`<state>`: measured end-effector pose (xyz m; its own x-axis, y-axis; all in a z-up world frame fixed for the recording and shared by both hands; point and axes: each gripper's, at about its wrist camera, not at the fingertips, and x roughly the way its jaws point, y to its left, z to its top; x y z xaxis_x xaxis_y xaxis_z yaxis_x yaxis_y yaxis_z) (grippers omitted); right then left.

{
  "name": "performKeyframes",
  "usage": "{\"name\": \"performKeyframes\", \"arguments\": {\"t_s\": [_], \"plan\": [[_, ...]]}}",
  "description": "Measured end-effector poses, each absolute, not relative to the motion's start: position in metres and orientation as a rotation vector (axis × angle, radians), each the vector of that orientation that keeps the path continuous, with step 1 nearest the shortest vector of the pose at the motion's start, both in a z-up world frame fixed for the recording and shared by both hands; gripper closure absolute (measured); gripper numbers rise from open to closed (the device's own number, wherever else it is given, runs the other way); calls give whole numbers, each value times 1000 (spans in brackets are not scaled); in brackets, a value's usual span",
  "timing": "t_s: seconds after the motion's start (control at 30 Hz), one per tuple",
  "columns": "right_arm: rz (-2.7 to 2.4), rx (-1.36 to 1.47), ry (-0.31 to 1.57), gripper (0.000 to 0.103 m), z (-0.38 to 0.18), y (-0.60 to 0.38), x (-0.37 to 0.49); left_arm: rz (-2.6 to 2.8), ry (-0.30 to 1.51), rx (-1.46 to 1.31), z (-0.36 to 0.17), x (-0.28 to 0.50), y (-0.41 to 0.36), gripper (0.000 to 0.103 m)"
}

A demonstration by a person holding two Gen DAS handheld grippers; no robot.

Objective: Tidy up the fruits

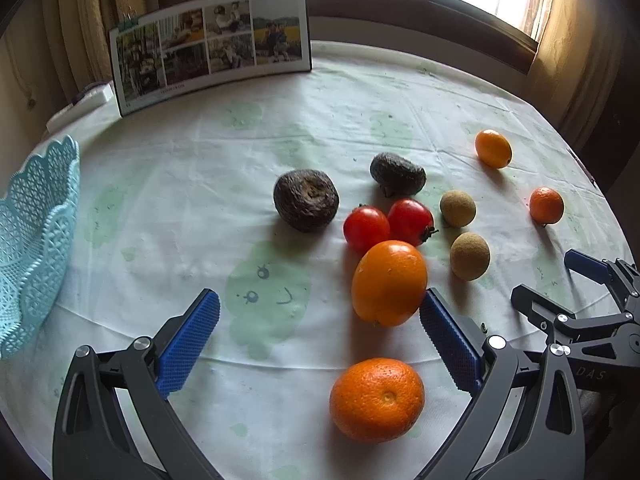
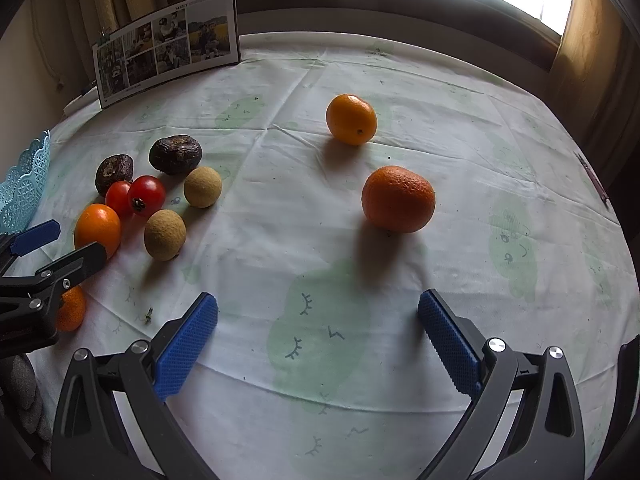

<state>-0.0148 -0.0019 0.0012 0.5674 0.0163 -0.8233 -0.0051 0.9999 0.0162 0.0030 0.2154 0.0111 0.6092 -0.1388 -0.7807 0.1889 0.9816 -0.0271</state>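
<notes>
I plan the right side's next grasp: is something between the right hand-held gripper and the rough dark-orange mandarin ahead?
Nothing visible: only bare tablecloth lies between the open right hand-held gripper and the rough dark-orange mandarin.

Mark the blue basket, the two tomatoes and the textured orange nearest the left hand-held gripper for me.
blue basket [image 1: 38, 240], left wrist view, on its lattice wall.
two tomatoes [image 1: 366, 227], left wrist view, on the left tomato's skin.
textured orange [image 1: 377, 398], left wrist view, on its dimpled top.
</notes>
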Motion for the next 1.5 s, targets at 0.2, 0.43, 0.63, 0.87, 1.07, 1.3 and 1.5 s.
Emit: {"name": "performKeyframes", "arguments": {"t_s": [0.2, 0.43, 0.63, 0.87, 1.07, 1.3, 1.5], "plan": [[80, 239, 895, 5, 12, -17, -20, -103, 756, 45, 40, -10, 238, 2], [86, 194, 791, 5, 31, -4, -26, -50, 738, 5, 50, -28, 269, 2], [84, 176, 769, 5, 30, -3, -30, -100, 763, 32, 43, -44, 258, 2], [49, 227, 774, 5, 26, -23, -32, -178, 806, 62, 33, -49, 232, 2], [32, 224, 772, 5, 26, -33, -28, -187, 819, 76, 28, -48, 219, 2], [24, 246, 768, 5, 26, -39, -23, -172, 843, 72, 23, -46, 216, 2], [21, 251, 762, 5, 27, -42, -24, -169, 849, 82, 20, -46, 212, 2]]}}
